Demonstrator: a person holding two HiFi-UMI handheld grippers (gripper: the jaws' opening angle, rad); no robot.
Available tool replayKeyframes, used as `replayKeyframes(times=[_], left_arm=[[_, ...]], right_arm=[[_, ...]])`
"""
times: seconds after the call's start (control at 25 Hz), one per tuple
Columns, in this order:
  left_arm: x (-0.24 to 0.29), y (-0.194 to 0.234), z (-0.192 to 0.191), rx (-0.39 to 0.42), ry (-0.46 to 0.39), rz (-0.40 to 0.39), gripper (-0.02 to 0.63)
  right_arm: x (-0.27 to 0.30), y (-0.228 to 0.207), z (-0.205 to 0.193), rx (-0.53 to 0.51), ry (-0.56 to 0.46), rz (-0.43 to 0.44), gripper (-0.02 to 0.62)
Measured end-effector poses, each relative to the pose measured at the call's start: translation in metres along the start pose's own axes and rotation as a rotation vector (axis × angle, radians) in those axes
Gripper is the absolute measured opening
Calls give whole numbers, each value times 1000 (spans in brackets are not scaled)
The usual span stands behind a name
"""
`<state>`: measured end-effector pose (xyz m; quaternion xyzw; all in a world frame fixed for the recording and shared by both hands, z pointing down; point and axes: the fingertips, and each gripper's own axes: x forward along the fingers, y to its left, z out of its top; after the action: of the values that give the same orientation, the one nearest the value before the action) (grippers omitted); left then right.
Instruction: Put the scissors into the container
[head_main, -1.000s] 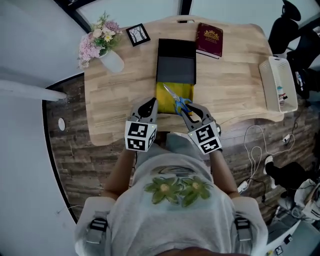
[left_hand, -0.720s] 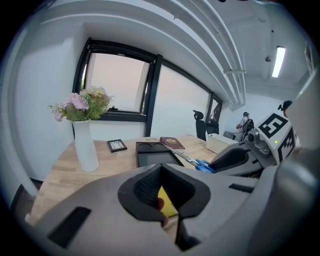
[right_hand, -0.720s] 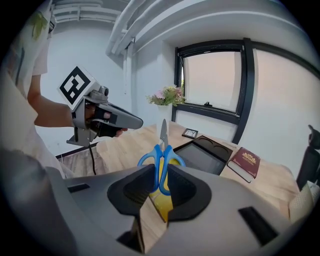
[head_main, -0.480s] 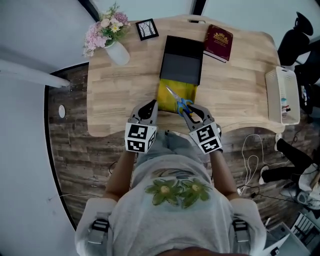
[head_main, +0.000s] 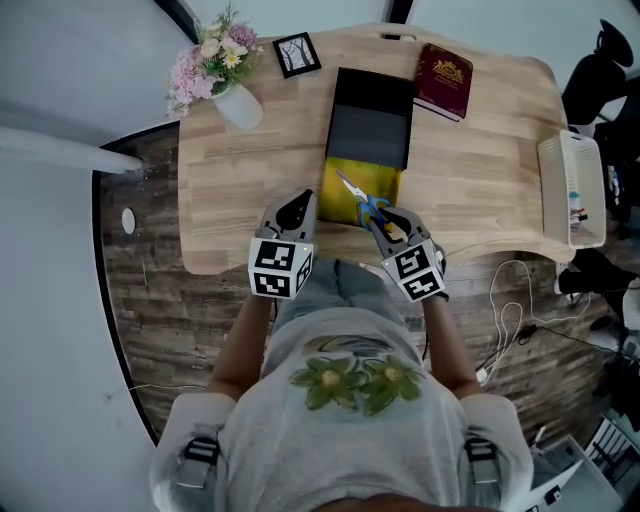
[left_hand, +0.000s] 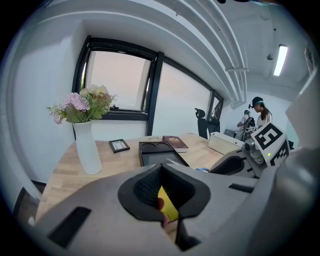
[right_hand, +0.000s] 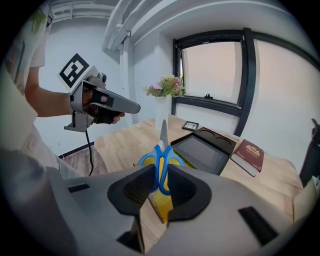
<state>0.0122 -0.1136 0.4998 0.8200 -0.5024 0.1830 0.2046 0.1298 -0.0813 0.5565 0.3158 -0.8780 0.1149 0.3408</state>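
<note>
The right tongs (right_hand: 159, 199) are clamped on the blue handle loops of the scissors (right_hand: 161, 156). The closed blades point up and away from the person, so the scissors are in the air, not yet in the container. The left tongs (left_hand: 163, 220) are closed with nothing between them and hang just beside the right pair, near the front edge of the surface (head_main: 250, 190).

Below the scissors a yellow sheet (head_main: 350, 185) lies flat. Touching its far edge is the container (head_main: 370, 130), a shallow black tray that looks empty. Further off are a white vase (head_main: 238, 108) of flowers at the left and a dark red book (head_main: 443, 80) at the right.

The scissors look light and stiff, with smooth plastic loops and a sharp metal tip. A hold on the loops seems sound, since it keeps the blades shut. They may swing or slip in the pads if tilted, so they are best lowered flat into the tray.
</note>
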Motion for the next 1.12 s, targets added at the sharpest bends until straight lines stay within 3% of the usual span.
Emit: replayKeyframes(times=[0.44, 1.12], left_arm=[[20, 15, -4, -4, 53, -24, -6], [29, 28, 2, -11, 57, -31, -6]], right_arm=[[24, -11, -12, 19, 65, 13, 80], [56, -18, -32, 31, 146, 46, 81]])
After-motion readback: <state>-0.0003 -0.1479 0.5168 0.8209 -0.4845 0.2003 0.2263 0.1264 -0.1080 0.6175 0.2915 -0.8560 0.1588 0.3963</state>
